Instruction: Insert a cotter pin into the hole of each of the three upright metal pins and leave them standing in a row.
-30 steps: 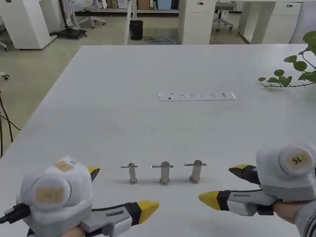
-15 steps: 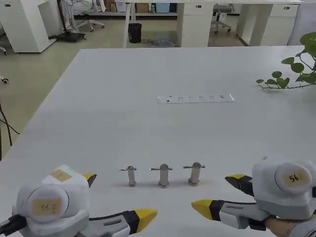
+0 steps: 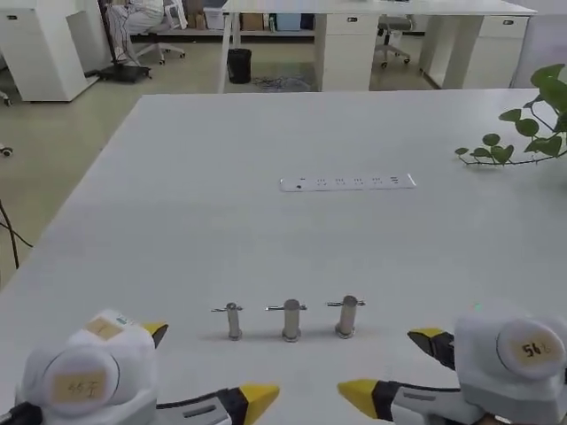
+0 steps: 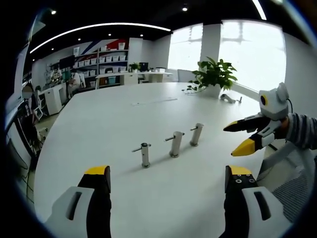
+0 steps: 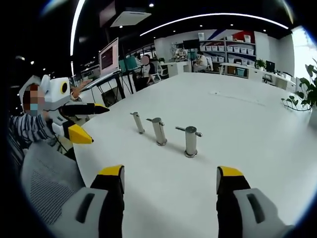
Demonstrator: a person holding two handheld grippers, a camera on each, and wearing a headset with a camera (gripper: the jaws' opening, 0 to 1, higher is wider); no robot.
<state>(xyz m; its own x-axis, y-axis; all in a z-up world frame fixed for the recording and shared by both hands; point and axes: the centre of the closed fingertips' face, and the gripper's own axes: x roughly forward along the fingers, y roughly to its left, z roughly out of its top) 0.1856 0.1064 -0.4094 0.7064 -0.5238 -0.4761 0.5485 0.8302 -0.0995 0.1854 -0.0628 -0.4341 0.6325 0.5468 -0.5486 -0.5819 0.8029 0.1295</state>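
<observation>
Your right hand-held gripper [image 3: 390, 363] carries a round sticker [image 3: 532, 350] with a handwritten number that starts with 5, the second figure unclear; your left hand-held gripper [image 3: 208, 363] carries a tan label [image 3: 80, 387] whose handwriting is too faint to read. Both have their yellow-tipped jaws spread wide with nothing between them.

The three upright metal pins stand in a straight row on the white desk [image 3: 221, 177], the left pin [image 3: 234, 320], the middle pin [image 3: 291, 320] and the right pin [image 3: 345, 316]; each has a cotter pin [image 3: 286, 307] lying crosswise through its head. The row sits just ahead of you, between the two hand-held grippers and a little beyond their tips, touching neither; the left pin is nearest your left one and the right pin nearest your right one. In the left gripper view the row runs away to the right beyond the open jaws; farther up the desk lies a white power strip [image 3: 347, 182], well apart from the pins.
</observation>
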